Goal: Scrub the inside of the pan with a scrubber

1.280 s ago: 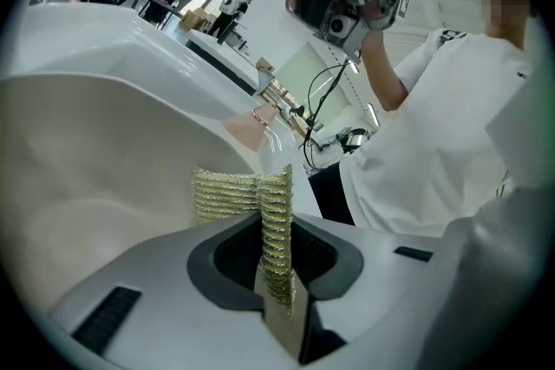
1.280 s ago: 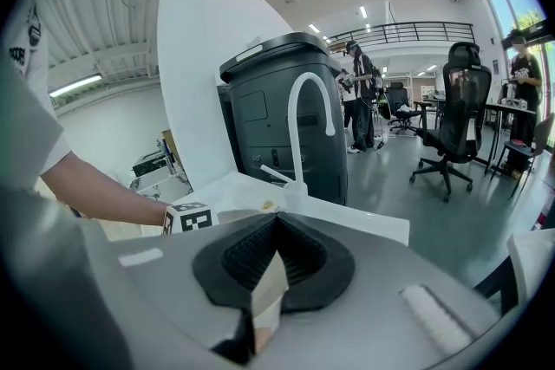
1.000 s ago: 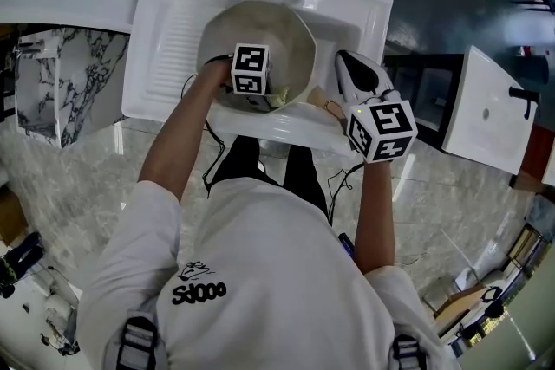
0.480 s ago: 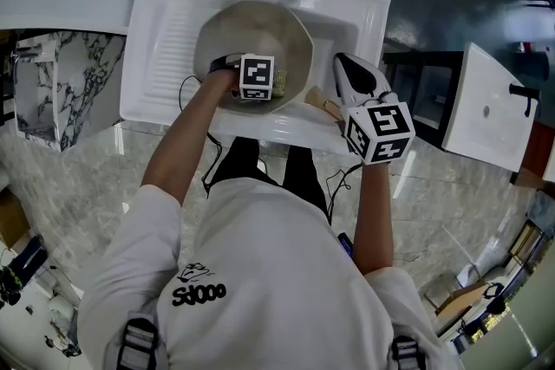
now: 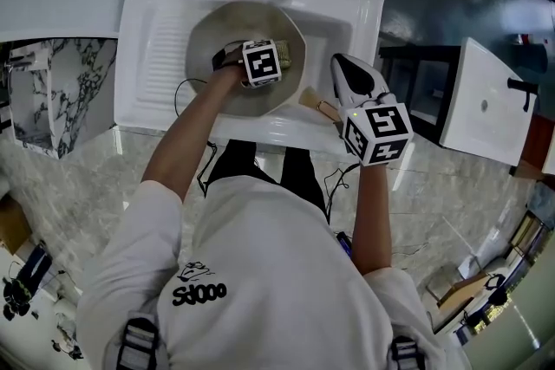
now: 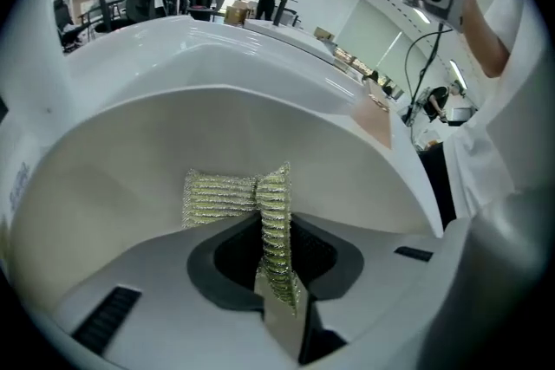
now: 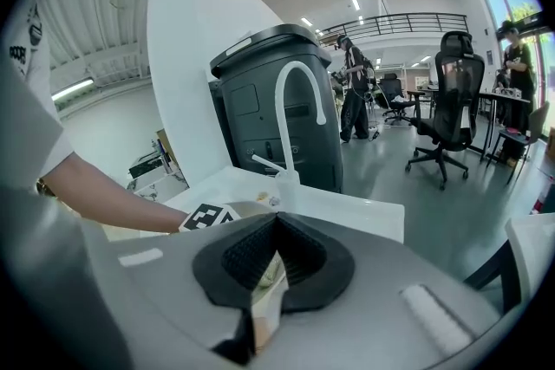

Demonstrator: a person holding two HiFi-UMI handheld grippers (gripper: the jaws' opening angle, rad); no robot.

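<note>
Right now my left gripper (image 6: 276,225) has its jaws pinched tight on a fold of the gold mesh scrubber (image 6: 217,197). The loose part of the mesh is pressed against the pale inner wall of the pan (image 6: 260,126). The right gripper (image 7: 276,225) is clamped on the tan pan handle (image 7: 263,286).

To scrub well, I judge I should press the mesh flat rather than drag its edge. I'd work in small circles across the bottom and up the sides, bracing the handle so the pan neither spins nor rocks. My pinch on the mesh is thin, so pushing too hard could pull it free.

The pan sits in a white sink (image 5: 351,9) beside a ridged drainboard (image 5: 165,35), below a white faucet (image 7: 299,100). Around it I see a marbled floor (image 5: 87,178), a dark grey bin (image 7: 251,91), office chairs (image 7: 451,100) and people (image 7: 355,91) standing far off.
</note>
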